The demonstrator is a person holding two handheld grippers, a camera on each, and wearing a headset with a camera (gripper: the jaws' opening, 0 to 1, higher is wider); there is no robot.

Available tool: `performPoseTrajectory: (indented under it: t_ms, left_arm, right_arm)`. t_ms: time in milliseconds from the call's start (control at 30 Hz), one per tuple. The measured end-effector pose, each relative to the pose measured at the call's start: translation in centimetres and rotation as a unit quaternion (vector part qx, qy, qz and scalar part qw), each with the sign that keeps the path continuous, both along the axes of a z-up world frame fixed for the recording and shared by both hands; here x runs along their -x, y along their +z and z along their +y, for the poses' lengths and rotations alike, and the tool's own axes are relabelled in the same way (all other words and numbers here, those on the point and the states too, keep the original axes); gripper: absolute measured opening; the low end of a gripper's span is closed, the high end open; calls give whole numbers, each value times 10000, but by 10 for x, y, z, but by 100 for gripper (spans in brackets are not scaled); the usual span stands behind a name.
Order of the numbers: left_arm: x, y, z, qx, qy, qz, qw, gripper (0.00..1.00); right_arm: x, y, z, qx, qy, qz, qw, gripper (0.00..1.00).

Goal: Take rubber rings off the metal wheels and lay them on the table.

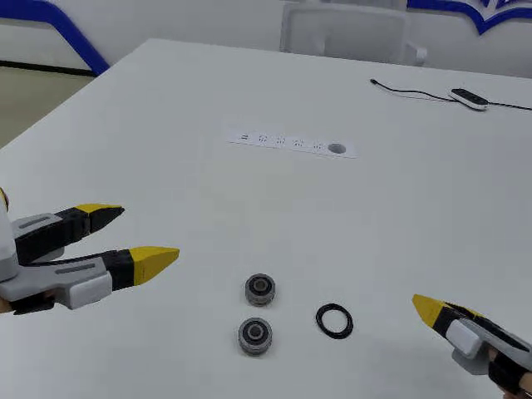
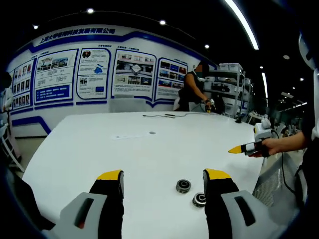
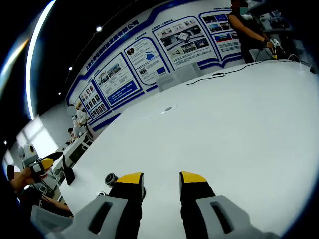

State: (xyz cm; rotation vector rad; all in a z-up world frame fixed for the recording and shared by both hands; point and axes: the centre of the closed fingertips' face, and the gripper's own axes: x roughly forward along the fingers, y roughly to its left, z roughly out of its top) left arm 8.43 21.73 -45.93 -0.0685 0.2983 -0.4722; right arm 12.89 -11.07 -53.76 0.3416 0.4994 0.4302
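Two small metal wheels (image 1: 261, 288) (image 1: 255, 336) with dark outer bands lie close together on the white table (image 1: 208, 191). A loose black rubber ring (image 1: 334, 321) lies flat just to their right. My left gripper (image 1: 137, 235) hovers left of the wheels, open, with nothing between its yellow tips. In the left gripper view both wheels (image 2: 183, 186) (image 2: 199, 199) sit ahead of the left gripper (image 2: 164, 177). My right gripper (image 1: 428, 306) is low on the right, beyond the ring. The right gripper view shows the right gripper (image 3: 162, 179) open and empty, with one wheel (image 3: 110, 179) to its left.
A white power strip (image 1: 291, 143) lies flat at mid-table. A black cable with a small device (image 1: 470, 98) runs along the far right. A chair (image 1: 345, 33) stands at the far edge. A person (image 2: 192, 89) stands beyond the table.
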Motion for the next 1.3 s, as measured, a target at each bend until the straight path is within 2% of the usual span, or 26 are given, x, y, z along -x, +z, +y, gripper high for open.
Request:
performPoseTrajectory:
  t_ms: [33, 100, 133, 233, 267, 300, 400, 433, 533, 600, 633, 667, 733, 800, 867, 1000, 1100, 1167, 1300]
  left_arm:
    - [1, -1, 0, 4, 6, 11, 10000, 69]
    - [5, -3, 1, -138, 60, 15, 9999, 69]
    - [7, -4, -1, -163, 62, -1, 9998, 70]
    - [12, -6, -7, -149, 80, -75, 9998, 75]
    - [13, -7, -9, -173, 86, -84, 9998, 77]
    - [16, -13, -8, -448, 101, -59, 9989, 80]
    - [22, -24, -15, -1002, -92, -73, 9949, 87]
    - [24, -27, -17, -1043, -136, -48, 9944, 88]
    - [27, -36, -20, -967, -156, 16, 9952, 91]
    - [29, -42, -16, -999, -58, 63, 9950, 92]
    - [29, -46, -12, -987, 26, 123, 9950, 92]
    - [29, -48, -11, -948, 68, 152, 9954, 92]
    - [29, -52, -7, -912, 151, 194, 9955, 93]
    - [28, -57, -3, -975, 257, 251, 9946, 94]
    - [26, -59, 1, -1007, 346, 275, 9939, 95]
    - [20, -61, 1, -928, 414, 292, 9944, 96]
    - [15, -66, 0, -994, 375, 346, 9937, 96]
    - [11, -70, -1, -1009, 334, 376, 9936, 96]
    - [7, -82, -2, -1022, 297, 512, 9930, 96]
  right_arm:
    - [0, 2, -3, 51, -9, -82, 10000, 32]
    - [1, 8, -8, 258, 49, -356, 9990, 35]
    - [2, 10, -9, 466, 139, -524, 9974, 37]
    - [7, 10, -10, 920, 360, -707, 9926, 42]
    - [8, 11, -9, 991, 397, -728, 9916, 43]
    - [9, 11, -10, 1082, 420, -761, 9903, 45]
    - [13, 13, -4, 1310, 668, -925, 9848, 49]
    - [13, 11, -4, 1347, 727, -930, 9838, 50]
    - [15, 9, 0, 1435, 864, -961, 9812, 53]
    - [15, 8, 0, 1691, 1002, -1075, 9746, 57]
    - [15, 6, 0, 1917, 1115, -1155, 9682, 60]
    - [15, 6, 1, 1984, 1152, -1188, 9660, 62]
    - [16, 5, 3, 1910, 1142, -1163, 9680, 65]
    - [15, 4, 1, 1915, 1114, -1128, 9686, 68]
    - [14, 3, -1, 1970, 1078, -1125, 9679, 69]
    - [12, -8, -6, 2074, 1077, -979, 9674, 71]
    - [13, -13, -1, 1995, 1180, -896, 9686, 71]
    - [14, -16, 5, 2018, 1317, -933, 9660, 71]
    - [13, -22, 12, 1990, 1395, -859, 9662, 71]
